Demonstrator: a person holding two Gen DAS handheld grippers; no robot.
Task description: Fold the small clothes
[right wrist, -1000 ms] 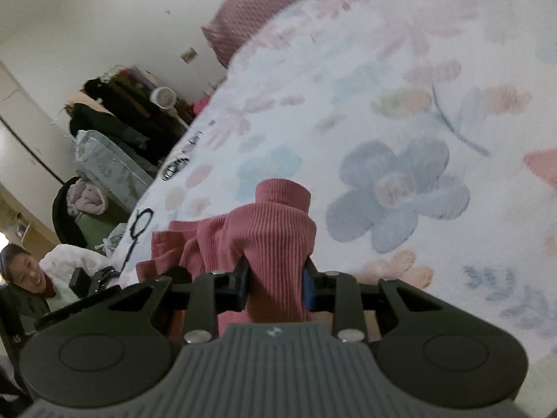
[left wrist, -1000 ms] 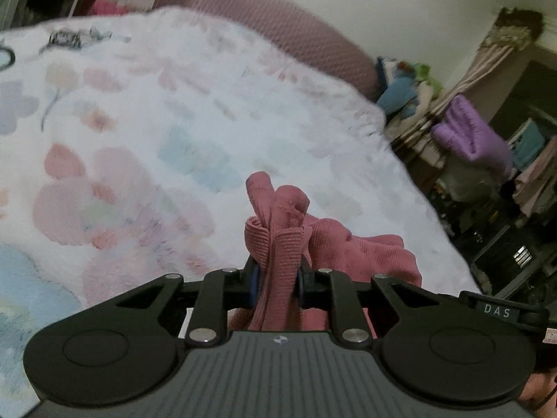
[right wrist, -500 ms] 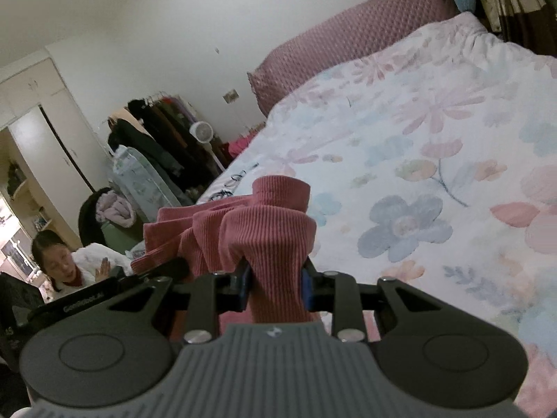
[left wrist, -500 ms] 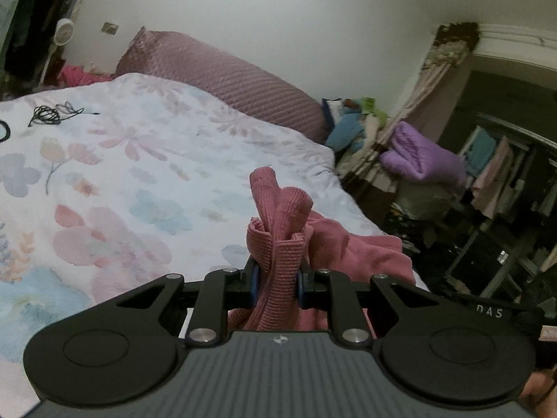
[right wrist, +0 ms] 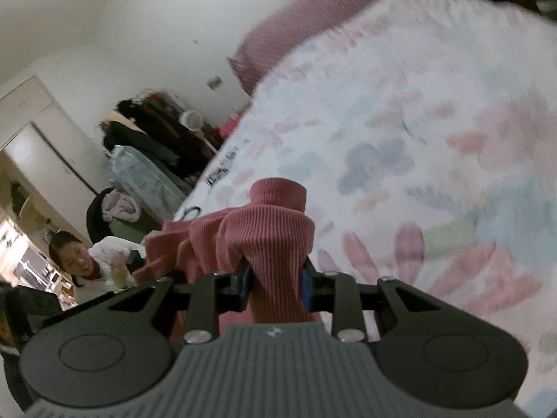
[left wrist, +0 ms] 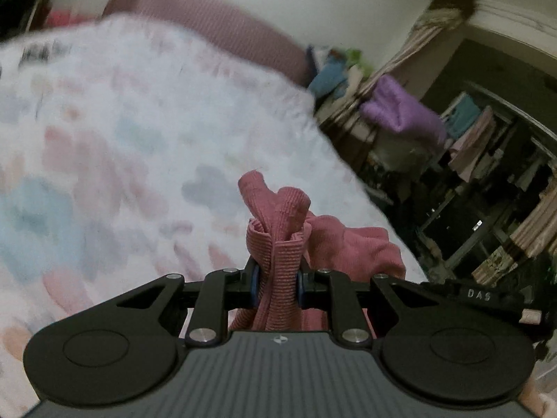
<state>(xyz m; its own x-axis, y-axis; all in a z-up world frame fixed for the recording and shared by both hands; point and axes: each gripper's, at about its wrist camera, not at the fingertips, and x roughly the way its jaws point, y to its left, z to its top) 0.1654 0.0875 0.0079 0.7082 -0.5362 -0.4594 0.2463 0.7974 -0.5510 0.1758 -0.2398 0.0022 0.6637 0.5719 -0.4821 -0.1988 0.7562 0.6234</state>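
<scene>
Both the left tongs point(left wrist: 276, 287) and right tongs point(right wrist: 275, 287) are clamped on bunched edges of the pink ribbed garment point(right wrist: 264, 230), low centre of frame, lifted above the floral bed point(right wrist: 400, 122), probably to spread it flat.

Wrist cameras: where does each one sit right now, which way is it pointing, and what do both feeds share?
Left wrist: rides the left gripper, looking along its fingers over the floral bedspread toward a cluttered clothes rack; only the gripper shows.
Right wrist: rides the right gripper, facing across the bed toward the wardrobe and a seated onlooker; only the gripper shows.
Shared: the pink ribbed garment, clamped in both, bedspread, mauve headboard.
</scene>
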